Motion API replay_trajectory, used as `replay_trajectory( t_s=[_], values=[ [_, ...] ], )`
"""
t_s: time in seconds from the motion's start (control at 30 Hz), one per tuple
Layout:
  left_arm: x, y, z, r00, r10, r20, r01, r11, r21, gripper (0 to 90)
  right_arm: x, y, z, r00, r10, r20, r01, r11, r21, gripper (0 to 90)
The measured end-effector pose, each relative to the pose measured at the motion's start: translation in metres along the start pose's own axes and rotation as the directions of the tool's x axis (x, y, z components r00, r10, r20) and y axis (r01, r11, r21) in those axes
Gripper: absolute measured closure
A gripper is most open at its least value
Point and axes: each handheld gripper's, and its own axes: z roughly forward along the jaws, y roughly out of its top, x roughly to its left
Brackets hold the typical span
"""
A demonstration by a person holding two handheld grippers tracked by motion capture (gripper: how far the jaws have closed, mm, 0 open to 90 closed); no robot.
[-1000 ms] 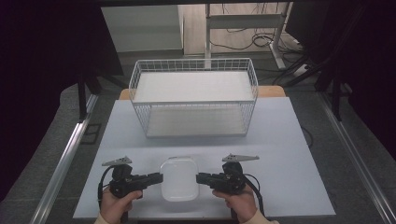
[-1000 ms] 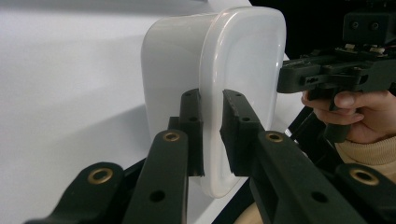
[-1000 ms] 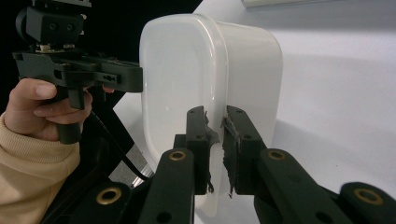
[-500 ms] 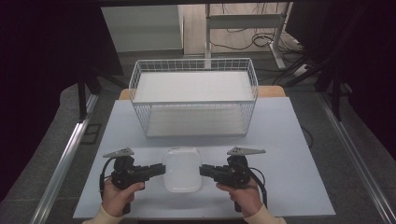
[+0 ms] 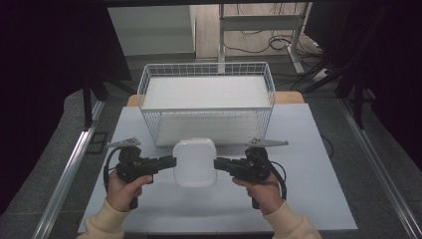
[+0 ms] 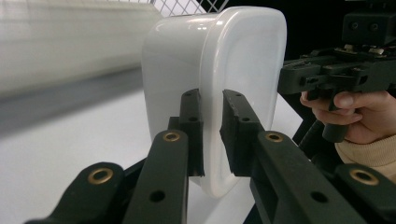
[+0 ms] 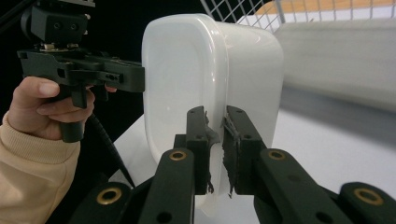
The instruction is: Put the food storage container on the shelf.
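A white plastic container [image 5: 195, 162] with rounded corners hangs above the table, held from both sides. My left gripper [image 5: 171, 162] is shut on its left rim, and my right gripper [image 5: 217, 163] is shut on its right rim. In the left gripper view the white container [image 6: 219, 88] has its rim pinched between the two black jaws of the left gripper [image 6: 212, 135]. The right gripper view shows the same container [image 7: 210, 79] with its rim clamped in the right gripper [image 7: 215, 149]. A white wire basket [image 5: 206, 107] stands just beyond the container.
The pale blue table top [image 5: 318, 169] runs to both sides of my hands. Metal rails [image 5: 69, 169] flank the table on the left and right. A desk frame and cables [image 5: 278, 35] lie on the floor behind the basket.
Both grippers have carried the container up off the table and forward, toward the wire basket. It looks larger and nearer the basket's front wall than before.
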Motion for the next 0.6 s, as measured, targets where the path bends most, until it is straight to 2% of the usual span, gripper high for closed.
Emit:
replay_trajectory(
  t_s=[0.37, 0.6],
  values=[
    [-0.006, 0.036, -0.001, 0.9995, 0.031, 0.0, -0.031, 0.9993, -0.022, 78.9, -0.001, 0.034, -0.008, 0.9996, -0.024, 0.015, 0.024, 0.999, -0.026, 80.8],
    [-0.01, 0.054, -0.004, 0.9989, 0.047, 0.004, -0.046, 0.9985, -0.03, 78.9, 0.001, 0.053, -0.014, 0.9988, -0.044, 0.018, 0.045, 0.998, -0.039, 80.8]
  ],
)
